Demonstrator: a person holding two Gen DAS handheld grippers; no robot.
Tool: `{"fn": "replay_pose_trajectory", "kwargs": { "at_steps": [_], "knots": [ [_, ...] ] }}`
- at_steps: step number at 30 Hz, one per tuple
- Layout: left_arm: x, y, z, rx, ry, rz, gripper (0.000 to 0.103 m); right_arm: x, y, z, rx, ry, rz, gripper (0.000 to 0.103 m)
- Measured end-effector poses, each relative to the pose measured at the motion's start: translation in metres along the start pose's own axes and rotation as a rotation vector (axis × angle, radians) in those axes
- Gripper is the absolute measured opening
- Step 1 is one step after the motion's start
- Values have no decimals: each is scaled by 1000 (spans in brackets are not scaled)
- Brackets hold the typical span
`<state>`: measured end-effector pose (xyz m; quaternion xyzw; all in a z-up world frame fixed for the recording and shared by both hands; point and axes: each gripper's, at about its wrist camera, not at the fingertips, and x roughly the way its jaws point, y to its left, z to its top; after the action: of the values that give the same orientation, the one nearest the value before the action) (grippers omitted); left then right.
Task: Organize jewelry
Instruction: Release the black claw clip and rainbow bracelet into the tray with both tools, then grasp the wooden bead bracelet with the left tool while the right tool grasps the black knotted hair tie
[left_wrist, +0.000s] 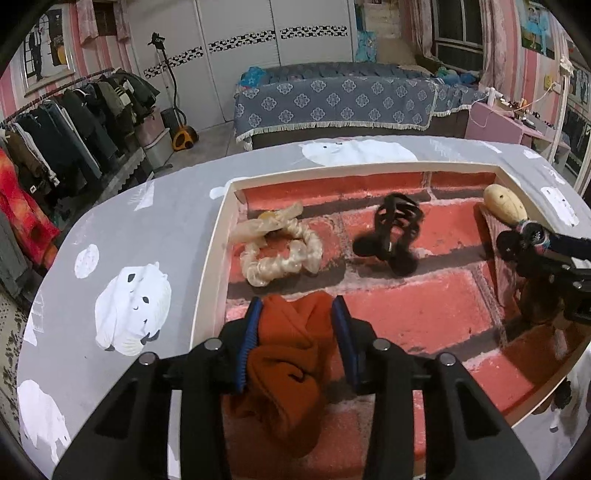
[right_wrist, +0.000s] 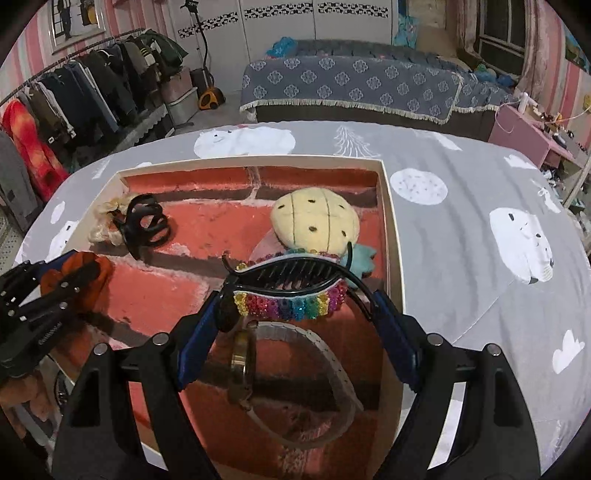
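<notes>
A shallow box with a red brick-pattern floor lies on the grey tablecloth. My left gripper is shut on an orange fabric scrunchie just above the box floor, near its left wall. Beyond it lie a blonde braided hair tie and a black claw clip. My right gripper is shut on a black banana clip with rainbow sequins, held over the box's right side. Under it lie a watch with a pale strap and a yellow pineapple plush clip.
The box wall stands close to the right of the right gripper. The tablecloth with white animal prints spreads around the box. A bed and a clothes rack stand beyond the table.
</notes>
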<state>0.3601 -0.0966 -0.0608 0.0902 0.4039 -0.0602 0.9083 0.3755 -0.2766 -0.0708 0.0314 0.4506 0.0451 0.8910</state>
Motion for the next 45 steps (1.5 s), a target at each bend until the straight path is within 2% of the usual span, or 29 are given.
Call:
{"fn": "replay_pose_trajectory", "kwargs": {
  "at_steps": [5,7,11,15,19,23,27,33,38,45],
  "knots": [
    [-16,3,-4,-18,-26,-23,56,-15,-7,0,16,-37,22,85],
    [-27,6,-5,-25,-47,-33,64,-27,-9,-3,20,-61,34,87],
    [-60,18,-12,-30,-98,-26,72,-61,-17,-17,16,-107,36,87],
    [-97,32,-39,-42,-119,-20,73,-100,-29,-48,26,-147,32,88],
    [-127,37,-84,-43,-114,-14,74,-130,-37,-87,47,-173,22,91],
    [-146,30,-128,-47,-103,-8,75,-143,-45,-128,78,-168,10,91],
    [-150,25,-157,-127,-68,-66,74,-141,-46,-157,97,-141,7,91],
    [-147,1,-160,-108,-44,-120,75,-134,-36,-175,72,-115,-5,91],
    [-146,-12,-147,-96,-61,-152,74,-135,-30,-174,55,-125,-10,91],
    [-120,-28,-139,-62,-10,-161,73,-131,-24,-164,37,-128,-31,91]
  ]
}}
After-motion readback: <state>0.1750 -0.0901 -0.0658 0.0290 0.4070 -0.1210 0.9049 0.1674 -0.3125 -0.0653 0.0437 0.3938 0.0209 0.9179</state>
